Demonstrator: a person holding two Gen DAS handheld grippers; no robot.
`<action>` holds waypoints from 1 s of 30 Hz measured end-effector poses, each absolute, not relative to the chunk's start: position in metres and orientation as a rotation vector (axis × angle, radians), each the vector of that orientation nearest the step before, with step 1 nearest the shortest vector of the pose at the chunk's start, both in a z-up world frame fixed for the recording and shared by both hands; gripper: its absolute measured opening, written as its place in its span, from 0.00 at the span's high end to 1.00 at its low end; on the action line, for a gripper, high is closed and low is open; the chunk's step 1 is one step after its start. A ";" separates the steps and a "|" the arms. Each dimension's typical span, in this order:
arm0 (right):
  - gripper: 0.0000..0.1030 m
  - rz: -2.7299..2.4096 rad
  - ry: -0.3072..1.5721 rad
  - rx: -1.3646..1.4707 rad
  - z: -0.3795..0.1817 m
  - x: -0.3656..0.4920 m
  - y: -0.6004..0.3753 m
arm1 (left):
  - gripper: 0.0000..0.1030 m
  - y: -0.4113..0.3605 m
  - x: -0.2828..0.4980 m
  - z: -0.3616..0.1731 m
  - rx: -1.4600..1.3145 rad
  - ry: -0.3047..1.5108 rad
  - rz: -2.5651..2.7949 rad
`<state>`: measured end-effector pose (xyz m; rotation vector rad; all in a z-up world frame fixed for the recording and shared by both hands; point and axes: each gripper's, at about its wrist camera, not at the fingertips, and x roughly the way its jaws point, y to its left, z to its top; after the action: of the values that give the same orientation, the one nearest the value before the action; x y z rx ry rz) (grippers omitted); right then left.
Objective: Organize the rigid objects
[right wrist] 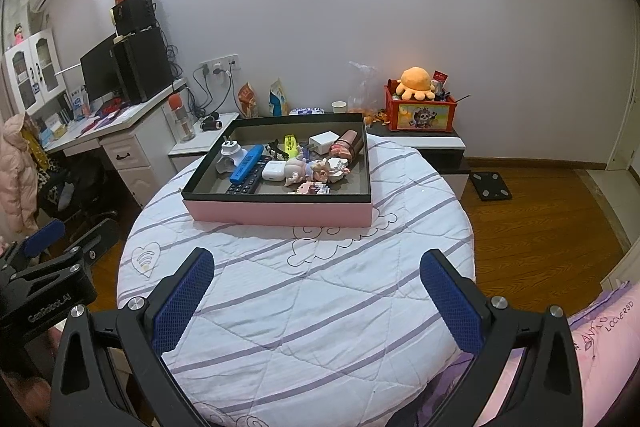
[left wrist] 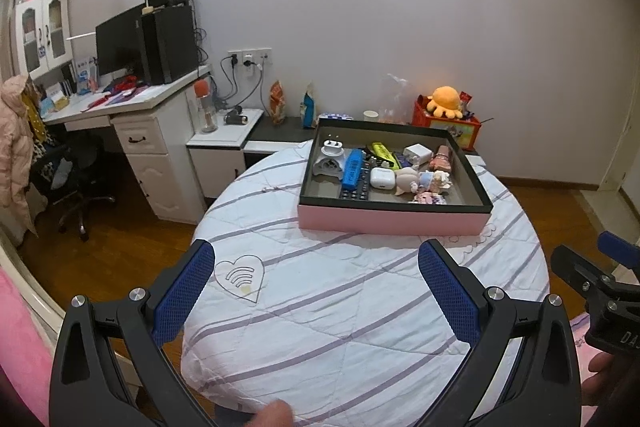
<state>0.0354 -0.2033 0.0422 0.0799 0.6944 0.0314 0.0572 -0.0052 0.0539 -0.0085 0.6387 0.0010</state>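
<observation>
On the far half of the round quilt-covered bench (right wrist: 304, 307) we see the pink box (right wrist: 280, 213) with its dark rim, and every small thing lies inside it: a blue bar (right wrist: 246, 163) resting on a black remote (right wrist: 244, 185), a white earbud case (right wrist: 274, 171), a white plug adapter (right wrist: 232, 151), a yellow marker (right wrist: 291, 143), a white charger (right wrist: 323, 142) and 2 or more small dolls (right wrist: 316, 173) clustered at the box's right. Our left tongs (left wrist: 316, 291) hover spread wide over the near quilt, pinching nothing. Our right tongs (right wrist: 316, 295) hover likewise spread and hold nothing, well short of the box.
</observation>
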 end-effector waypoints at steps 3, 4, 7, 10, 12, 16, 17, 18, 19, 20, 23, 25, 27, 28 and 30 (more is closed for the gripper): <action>0.00 0.030 0.693 0.079 0.042 0.036 -0.203 | 0.00 -0.004 0.059 0.053 -0.020 0.649 0.000; 0.00 0.030 0.694 0.080 0.042 0.036 -0.203 | 0.00 -0.004 0.060 0.053 -0.023 0.650 0.004; 0.00 0.029 0.692 0.077 0.042 0.036 -0.203 | 0.00 -0.002 0.062 0.053 -0.030 0.660 0.002; 0.00 0.030 0.692 0.077 0.042 0.039 -0.203 | 0.00 -0.003 0.062 0.054 -0.027 0.658 0.006; 0.00 0.029 0.693 0.075 0.042 0.039 -0.202 | 0.00 -0.004 0.062 0.054 -0.027 0.660 0.003; 0.00 0.030 0.694 0.076 0.042 0.040 -0.202 | 0.00 -0.006 0.062 0.055 -0.012 0.663 -0.006; 0.00 0.031 0.694 0.078 0.042 0.040 -0.202 | 0.00 -0.007 0.062 0.055 -0.008 0.664 -0.010; 0.00 0.031 0.694 0.078 0.043 0.040 -0.202 | 0.00 -0.008 0.062 0.055 -0.002 0.664 -0.014; 0.00 0.029 0.694 0.078 0.042 0.040 -0.202 | 0.00 -0.009 0.062 0.055 0.002 0.664 -0.020; 0.00 0.029 0.694 0.078 0.042 0.040 -0.202 | 0.00 -0.009 0.061 0.055 0.004 0.665 -0.026; 0.00 0.027 0.697 0.080 0.041 0.041 -0.202 | 0.00 -0.012 0.061 0.055 0.012 0.667 -0.030; 0.00 0.028 0.698 0.080 0.040 0.041 -0.202 | 0.00 -0.012 0.061 0.056 0.018 0.668 -0.029; 0.00 0.028 0.697 0.079 0.040 0.041 -0.202 | 0.00 -0.013 0.061 0.056 0.013 0.670 -0.031; 0.00 0.027 0.697 0.079 0.040 0.041 -0.202 | 0.00 -0.012 0.061 0.056 0.010 0.671 -0.033; 0.00 0.028 0.697 0.080 0.040 0.041 -0.202 | 0.00 -0.012 0.061 0.056 0.008 0.674 -0.034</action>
<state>0.0412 -0.2019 0.0403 0.0803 0.6975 0.0282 0.0614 -0.0120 0.0563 0.0080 0.6743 -0.0340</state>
